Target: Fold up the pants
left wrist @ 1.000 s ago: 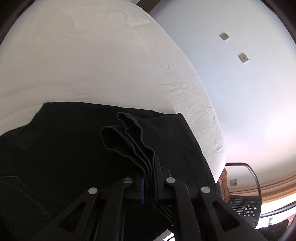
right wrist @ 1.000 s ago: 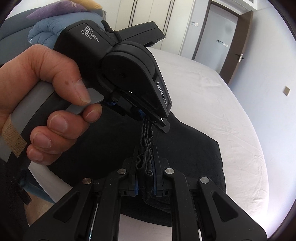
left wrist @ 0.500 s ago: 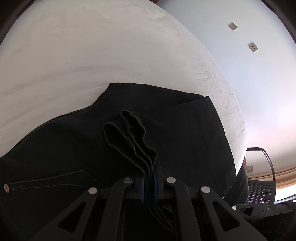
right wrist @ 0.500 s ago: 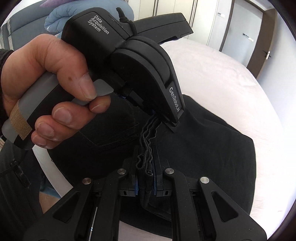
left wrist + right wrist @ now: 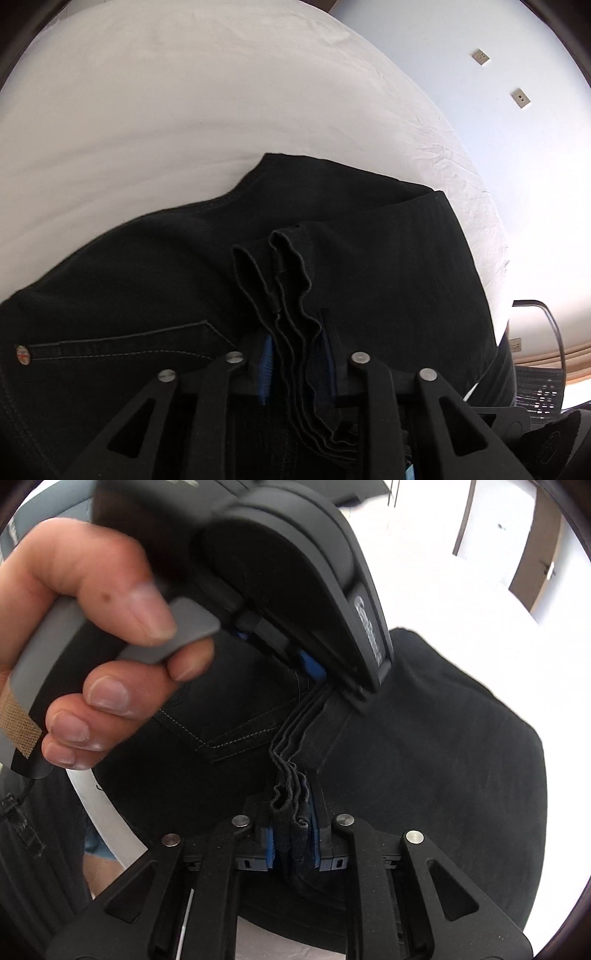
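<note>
Both claws were clamped on the same bunched edge of the black pants [image 5: 369, 236], and that shared edge was what the next move seemed to hinge on. In the left wrist view, the left claw [image 5: 297, 363] sat at the bottom centre of the frame, closed on several stacked layers of hem, which ran in wavy ridges up and away from it toward the middle of the picture. The rest of the pants spread across the lower half of the frame, over the white bed [image 5: 184, 92]; a pocket seam and a rivet [image 5: 22, 353] lay at the lower left.

In the right wrist view, the right claw [image 5: 293, 834] at bottom centre gripped the same layered strip, and the strip ran straight up the frame from it to the left claw [image 5: 334, 681], held in the person's left hand [image 5: 96, 627] at the upper left. So the gathered edge stretched in a short line between the two claws, which were near each other, with the body of the pants lying beneath and to the right of them.

I judged the fold was partway made: the held edge looked ready to be carried over the cloth below, both claws moving together so the layers stayed aligned.
</note>
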Motion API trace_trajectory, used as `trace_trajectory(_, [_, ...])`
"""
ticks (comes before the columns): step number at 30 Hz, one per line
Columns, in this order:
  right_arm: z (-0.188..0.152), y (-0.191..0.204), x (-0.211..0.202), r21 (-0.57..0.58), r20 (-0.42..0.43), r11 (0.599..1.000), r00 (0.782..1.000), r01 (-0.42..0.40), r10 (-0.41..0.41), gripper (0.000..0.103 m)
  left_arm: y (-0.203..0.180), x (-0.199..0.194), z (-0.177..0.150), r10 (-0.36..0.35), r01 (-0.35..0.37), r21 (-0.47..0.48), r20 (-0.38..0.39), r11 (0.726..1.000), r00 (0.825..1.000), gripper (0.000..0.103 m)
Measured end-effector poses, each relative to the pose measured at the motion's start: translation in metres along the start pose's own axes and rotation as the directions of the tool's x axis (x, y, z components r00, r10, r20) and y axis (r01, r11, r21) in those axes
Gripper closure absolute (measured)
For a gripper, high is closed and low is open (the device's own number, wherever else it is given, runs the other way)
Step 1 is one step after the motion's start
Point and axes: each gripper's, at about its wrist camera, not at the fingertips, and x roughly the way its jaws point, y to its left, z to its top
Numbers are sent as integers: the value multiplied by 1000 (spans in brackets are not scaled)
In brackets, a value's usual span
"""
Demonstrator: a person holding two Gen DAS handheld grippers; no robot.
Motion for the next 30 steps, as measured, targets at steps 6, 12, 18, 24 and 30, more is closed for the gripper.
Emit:
trace_trajectory(6, [-27,-22,-29,86,9,980,983,-181,181,50,4,-37,-4,182,-182,-8,107,983,977,48])
trace_trajectory(12, [-69,-102,-78,289,150,853,901,-434,407,50,-12,-53,-16,145,-149,6,191,989,971,48])
trace_trajectory(18, [-90,-260,-65,511,305,624,803,-591,511,63,-53,-3,-43,130,-136,51,105,989,986,48])
trace_trajectory(24, [-78,-387,-1,646,368,447,766,-619,528,89,-63,5,-64,211,-220,49,138,974,968,48])
trace_trajectory(30, [-59,-419,80,714,258,391,738,-580,624,93,-67,9,-66,255,-266,60,143,962,956,48])
